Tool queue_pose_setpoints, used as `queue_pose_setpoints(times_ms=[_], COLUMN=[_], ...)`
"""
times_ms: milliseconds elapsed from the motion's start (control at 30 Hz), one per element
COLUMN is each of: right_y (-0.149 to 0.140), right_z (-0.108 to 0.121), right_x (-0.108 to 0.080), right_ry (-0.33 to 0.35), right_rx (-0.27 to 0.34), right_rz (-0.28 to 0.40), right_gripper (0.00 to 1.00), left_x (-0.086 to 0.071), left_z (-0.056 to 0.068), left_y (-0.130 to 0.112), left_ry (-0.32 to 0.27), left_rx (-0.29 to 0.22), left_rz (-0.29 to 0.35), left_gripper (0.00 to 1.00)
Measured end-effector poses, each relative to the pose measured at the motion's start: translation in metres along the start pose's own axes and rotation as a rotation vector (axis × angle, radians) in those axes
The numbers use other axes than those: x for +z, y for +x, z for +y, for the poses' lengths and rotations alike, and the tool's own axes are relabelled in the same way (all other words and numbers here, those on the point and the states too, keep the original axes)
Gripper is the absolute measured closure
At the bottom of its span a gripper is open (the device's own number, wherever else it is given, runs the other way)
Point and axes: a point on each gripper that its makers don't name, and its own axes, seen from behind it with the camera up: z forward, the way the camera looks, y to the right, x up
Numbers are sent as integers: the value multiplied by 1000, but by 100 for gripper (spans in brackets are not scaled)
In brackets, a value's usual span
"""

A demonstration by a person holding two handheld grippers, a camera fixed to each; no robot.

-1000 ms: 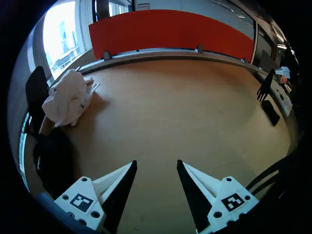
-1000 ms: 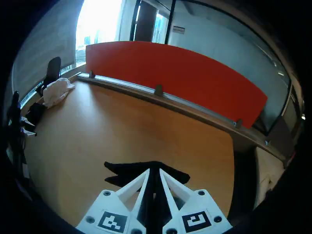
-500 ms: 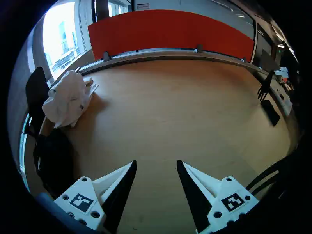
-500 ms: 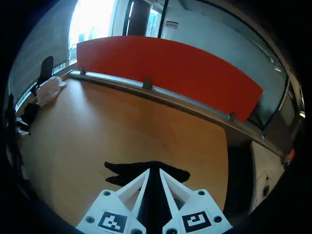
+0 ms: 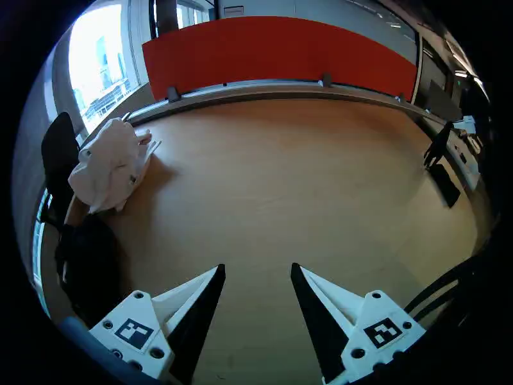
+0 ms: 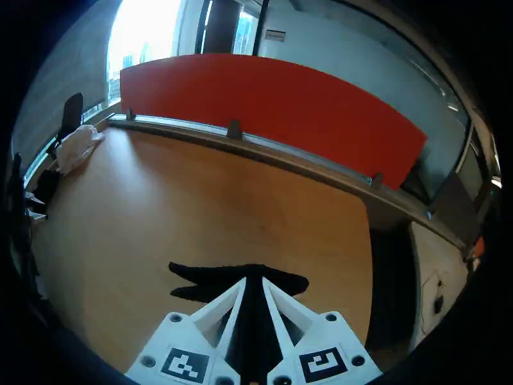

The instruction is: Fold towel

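My left gripper (image 5: 256, 266) hangs open over the bare wooden desk (image 5: 288, 179) with nothing between its fingers. A crumpled white towel (image 5: 108, 163) lies heaped at the desk's far left corner; in the right gripper view the same white towel (image 6: 75, 146) is small and far off to the left. My right gripper (image 6: 254, 280) is shut on a black cloth (image 6: 224, 280) that spreads out to both sides past its fingertips. At the far right of the left gripper view a small dark upright shape (image 5: 437, 146) stands above a dark patch (image 5: 445, 185) on the desk.
A red divider panel (image 5: 276, 51) runs along the back edge of the desk on a grey rail (image 6: 288, 162). A black chair (image 5: 56, 149) and a black bag-like heap (image 5: 86, 263) stand at the left side. Windows lie behind them.
The right gripper has shifted with the black cloth, so the red panel and white towel slid left and up in its view. The left gripper has barely moved.
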Motion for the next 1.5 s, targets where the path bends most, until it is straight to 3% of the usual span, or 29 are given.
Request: queue_pose_setpoints(times_ms=[200, 600, 1000, 1500], right_y=[-26, -106, -133, -188], right_z=[7, 24, 30, 32], right_x=[-14, -34, -41, -36], right_ry=[-16, -61, -93, -142], right_rx=[19, 27, 0, 56], right_rz=[-27, -141, -187, -313], right_gripper=[96, 97, 97, 97], left_x=[0, -2, -4, -9], left_z=[2, 2, 0, -8], left_y=[0, 1, -2, -7], left_ry=[-5, -8, -5, 8], left_rx=[5, 16, 26, 29], left_rz=[-2, 0, -3, -6], left_gripper=[25, 25, 25, 25])
